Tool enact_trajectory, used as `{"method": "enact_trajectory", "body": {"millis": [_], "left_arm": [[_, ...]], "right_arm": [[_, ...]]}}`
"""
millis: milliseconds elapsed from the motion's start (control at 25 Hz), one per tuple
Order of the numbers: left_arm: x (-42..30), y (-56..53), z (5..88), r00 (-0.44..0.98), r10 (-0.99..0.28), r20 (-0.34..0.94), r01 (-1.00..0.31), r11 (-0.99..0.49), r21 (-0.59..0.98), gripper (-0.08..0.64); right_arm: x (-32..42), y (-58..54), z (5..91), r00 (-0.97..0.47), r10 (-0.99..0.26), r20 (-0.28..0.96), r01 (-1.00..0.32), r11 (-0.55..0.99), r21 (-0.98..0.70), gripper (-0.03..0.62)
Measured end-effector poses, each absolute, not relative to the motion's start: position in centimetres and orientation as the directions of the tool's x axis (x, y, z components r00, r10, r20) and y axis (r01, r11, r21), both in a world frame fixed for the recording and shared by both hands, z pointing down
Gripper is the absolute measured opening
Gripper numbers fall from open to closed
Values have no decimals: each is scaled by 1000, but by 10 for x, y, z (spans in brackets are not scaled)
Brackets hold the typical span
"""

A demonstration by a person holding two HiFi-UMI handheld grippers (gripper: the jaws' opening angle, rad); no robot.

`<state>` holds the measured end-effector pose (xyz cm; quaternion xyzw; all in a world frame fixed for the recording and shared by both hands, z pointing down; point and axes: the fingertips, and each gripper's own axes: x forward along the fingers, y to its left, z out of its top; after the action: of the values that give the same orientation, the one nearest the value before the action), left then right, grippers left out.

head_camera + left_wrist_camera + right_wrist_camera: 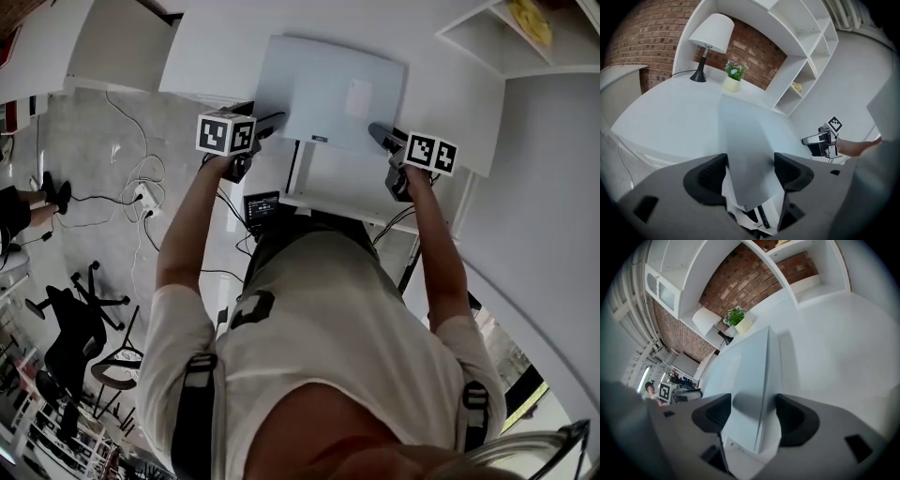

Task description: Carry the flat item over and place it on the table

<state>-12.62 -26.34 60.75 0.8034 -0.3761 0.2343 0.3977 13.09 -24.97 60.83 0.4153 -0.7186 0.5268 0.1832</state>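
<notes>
The flat item is a shut light-grey laptop (328,89) lying on the white table (211,52), its near edge overhanging the table's front. My left gripper (261,139) is at its near left corner. In the left gripper view the laptop (745,140) fills the gap and both pads of that gripper (750,171) press on it. My right gripper (382,141) is at the near right corner. Its jaws (752,413) straddle the laptop's edge (750,376), with a shadowed gap beside one pad.
A white lamp (710,33) and a small potted plant (733,75) stand at the table's back, by a white shelf unit (797,70). A second white surface (544,234) curves away on the right. Below are a black office chair (70,328) and floor cables (145,195).
</notes>
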Motion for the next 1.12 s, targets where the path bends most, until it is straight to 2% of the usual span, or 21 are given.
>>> {"method": "enact_trajectory", "body": {"millis": [400,560,720,1120], "left_arm": [[-132,-288,608,620,-418,664,-781,-409,472,339],[-126,-291,610,651,-410,639,-756,-428,496,339],[-137,-286,613,655,-441,613,-756,-394,523,341],[-217,-210,604,532,-495,687,-843,-380,380,339]], "right_arm": [[126,-271,613,-549,-426,720,-810,58,-583,316],[135,-276,614,-501,-439,746,-849,83,-521,330],[137,-279,618,-488,-445,751,-853,61,-518,333],[134,-280,617,-465,-486,740,-850,10,-527,302]]}}
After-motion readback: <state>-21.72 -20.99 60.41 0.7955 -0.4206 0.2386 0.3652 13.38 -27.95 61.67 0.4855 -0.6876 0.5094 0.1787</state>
